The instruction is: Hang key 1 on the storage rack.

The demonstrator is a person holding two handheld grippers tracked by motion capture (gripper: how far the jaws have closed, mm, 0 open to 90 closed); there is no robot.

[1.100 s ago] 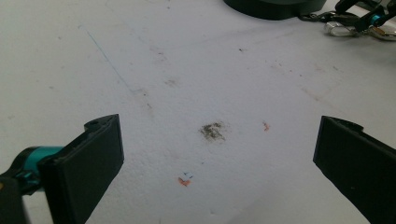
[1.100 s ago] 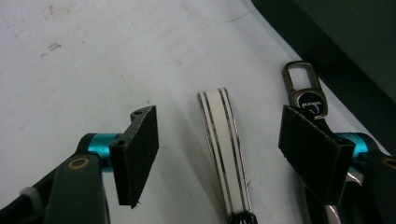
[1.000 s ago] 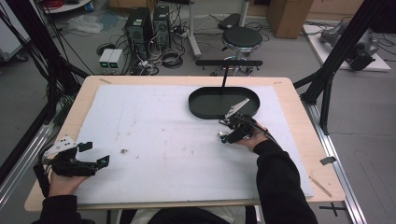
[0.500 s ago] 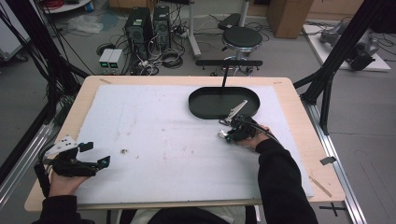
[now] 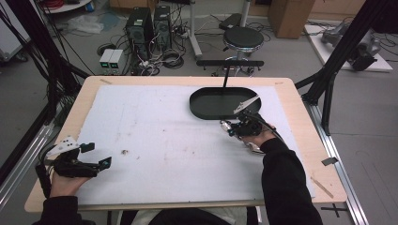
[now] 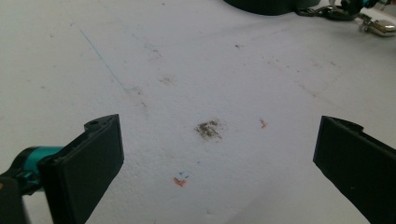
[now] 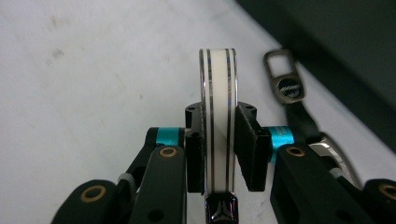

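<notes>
You had your right gripper (image 7: 218, 140) clamped on a white ring (image 7: 218, 107) just below the tray (image 5: 206, 110) at frame centre-right, not yet in it; your left gripper (image 6: 215, 163) sat wide open, empty.

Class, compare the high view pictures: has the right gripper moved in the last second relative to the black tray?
No. The right gripper sits just below the black tray's near rim in all of them, shut on a white ring.

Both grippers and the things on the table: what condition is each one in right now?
Left gripper: jaws wide open, holding nothing, over the white mat.
Right gripper: shut on the white ring, which stands on edge between its jaws.
Black tray: lying flat, looks empty.
Strap with metal buckle: lying loose on the mat beside the tray.
Dark smudge: a stain on the mat.
</notes>
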